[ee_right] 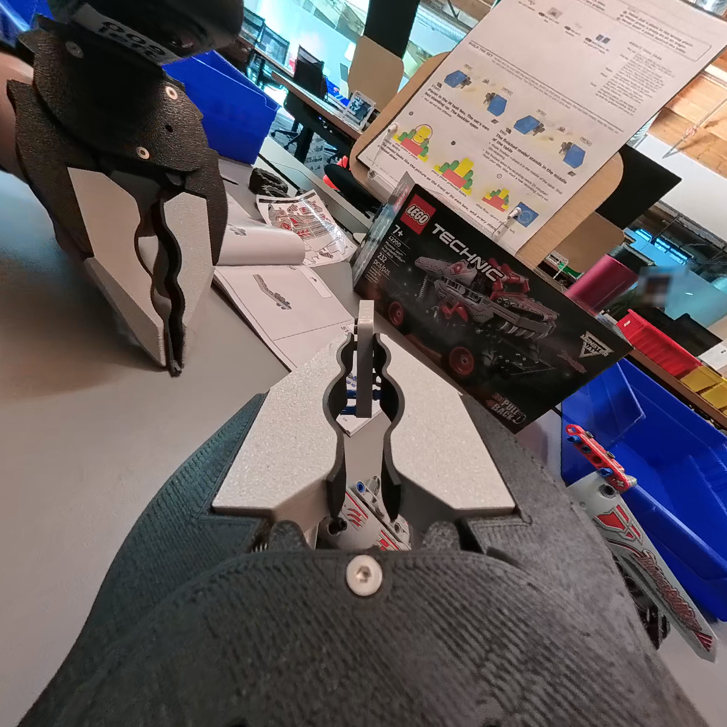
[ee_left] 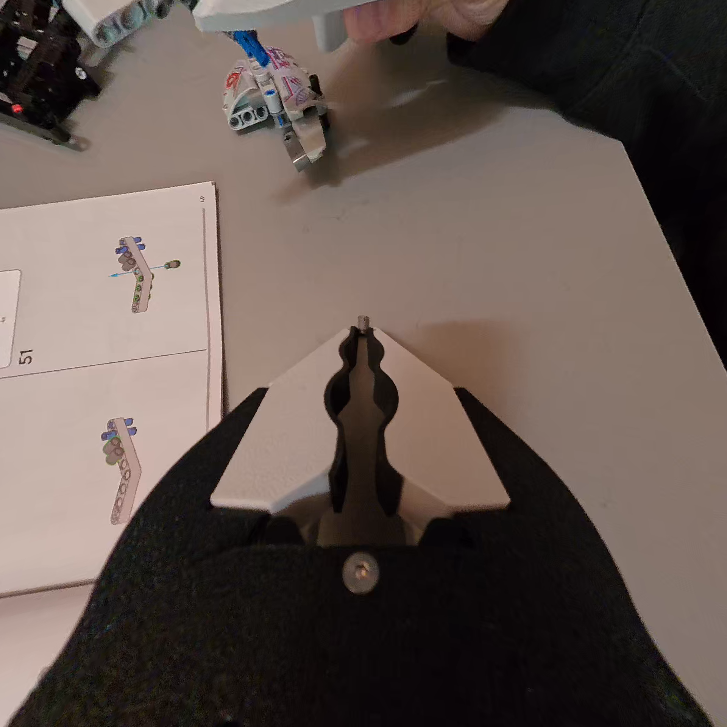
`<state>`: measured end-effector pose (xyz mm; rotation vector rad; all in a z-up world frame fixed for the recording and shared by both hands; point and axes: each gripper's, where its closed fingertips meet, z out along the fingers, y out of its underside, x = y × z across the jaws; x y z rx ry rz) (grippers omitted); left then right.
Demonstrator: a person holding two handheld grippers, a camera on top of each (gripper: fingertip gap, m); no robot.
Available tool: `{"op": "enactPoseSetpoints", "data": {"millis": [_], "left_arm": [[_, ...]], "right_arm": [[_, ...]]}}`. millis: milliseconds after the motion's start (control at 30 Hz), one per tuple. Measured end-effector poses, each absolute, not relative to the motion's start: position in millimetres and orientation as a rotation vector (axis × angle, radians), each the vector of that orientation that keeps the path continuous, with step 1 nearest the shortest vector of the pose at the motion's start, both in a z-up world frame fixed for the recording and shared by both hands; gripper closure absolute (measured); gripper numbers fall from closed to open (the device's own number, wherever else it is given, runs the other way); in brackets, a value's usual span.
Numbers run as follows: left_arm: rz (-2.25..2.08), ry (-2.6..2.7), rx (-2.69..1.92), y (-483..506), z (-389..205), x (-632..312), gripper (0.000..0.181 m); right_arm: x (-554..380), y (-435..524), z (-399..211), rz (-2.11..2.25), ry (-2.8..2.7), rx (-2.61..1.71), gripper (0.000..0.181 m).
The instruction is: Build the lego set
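My left gripper (ee_left: pixel 362 334) is shut on a small grey pin (ee_left: pixel 362 321) that sticks out of its tips, just above the grey table (ee_left: pixel 472 255). It also shows in the right wrist view (ee_right: pixel 175 364), at the upper left, tips down. My right gripper (ee_right: pixel 364 340) is shut on a grey beam (ee_right: pixel 365 354) held upright, with blue pins (ee_right: pixel 352 393) on its side. A stickered grey sub-assembly (ee_left: pixel 271 98) lies on the table under the right gripper and shows through its gap (ee_right: pixel 366 523). The open instruction booklet (ee_left: pixel 110 354) lies to the left.
A black chassis (ee_left: pixel 35 71) sits at the far left. The set's box (ee_right: pixel 491 307) stands behind, with a sticker sheet (ee_right: pixel 303 224) and tyres (ee_right: pixel 271 181). A blue bin (ee_right: pixel 649 491) is on the right, and before it a stickered panel (ee_right: pixel 645 550) with a red beam (ee_right: pixel 598 456). The table edge (ee_left: pixel 668 236) runs along the right. One gripper's finger ends stand about 12 cm off the other's.
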<state>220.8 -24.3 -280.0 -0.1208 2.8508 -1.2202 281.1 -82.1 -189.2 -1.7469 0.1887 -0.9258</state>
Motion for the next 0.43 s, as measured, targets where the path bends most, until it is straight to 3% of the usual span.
{"op": "enactPoseSetpoints", "data": {"millis": [33,433], "left_arm": [[-1.233,2.841,-0.151,-25.5,-279.1,221.5,0.179],[-2.257,2.223,-0.993,-39.7,-186.2,261.3,0.178]], "right_arm": [[281.5,-81.8,-188.8,-0.927,0.195,-1.744,0.174],[278.9,-59.3,-179.0,-0.825,0.283,-1.682,0.174]]}}
